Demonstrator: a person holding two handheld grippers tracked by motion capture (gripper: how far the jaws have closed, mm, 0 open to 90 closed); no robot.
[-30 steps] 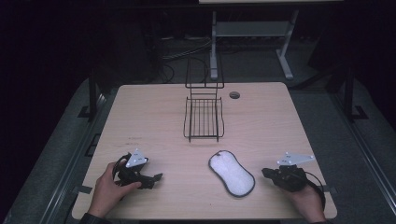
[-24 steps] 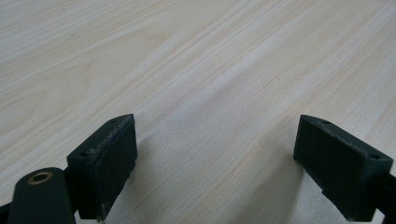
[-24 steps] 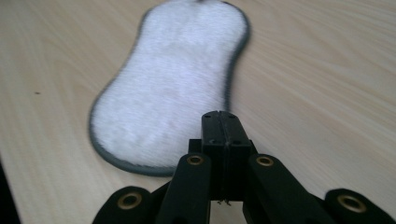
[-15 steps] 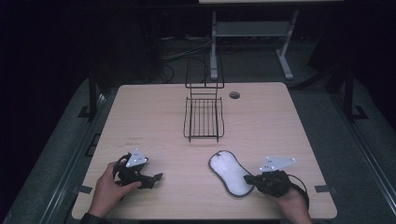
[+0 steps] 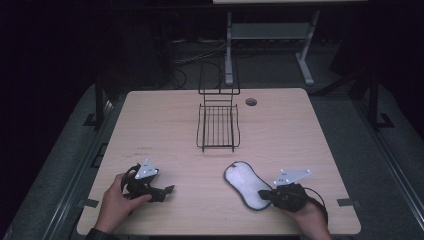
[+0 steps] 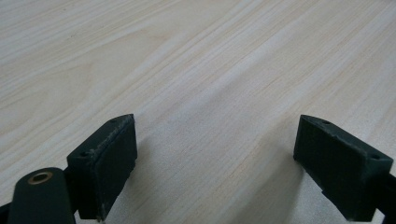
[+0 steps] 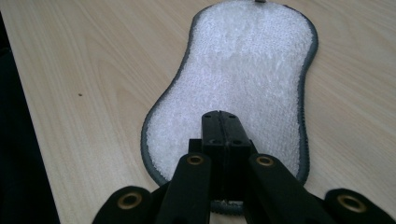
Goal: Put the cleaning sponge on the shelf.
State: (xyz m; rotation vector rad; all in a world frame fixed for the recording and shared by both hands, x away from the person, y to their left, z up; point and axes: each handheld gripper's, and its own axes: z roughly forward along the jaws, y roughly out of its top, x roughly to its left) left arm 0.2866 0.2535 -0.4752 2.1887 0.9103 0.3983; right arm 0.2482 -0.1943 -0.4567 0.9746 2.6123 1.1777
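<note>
So there's one white pad (image 5: pixel 245 183) lying flat on the tabletop (image 5: pixel 285 135), one black wire rack (image 5: pixel 218 125) sitting further back near the middle, and two claws, one in each hand. The pad is peanut-shaped, fuzzy white with a dark grey stitched edge, and it's resting at the near side of the tabletop, right of centre.

The right claw (image 7: pixel 220 122) is hovering low over the near end of the pad, pointing along its length, with the hand coming in from the bottom right corner of the high view. Its jaws are pressing fully together with nothing between them.

The left claw (image 5: pixel 167 190) is sitting on the near left side, well apart from the pad, the hand wrapping around its body. Its jaws are standing wide apart over bare wood, gripping nothing.
</note>
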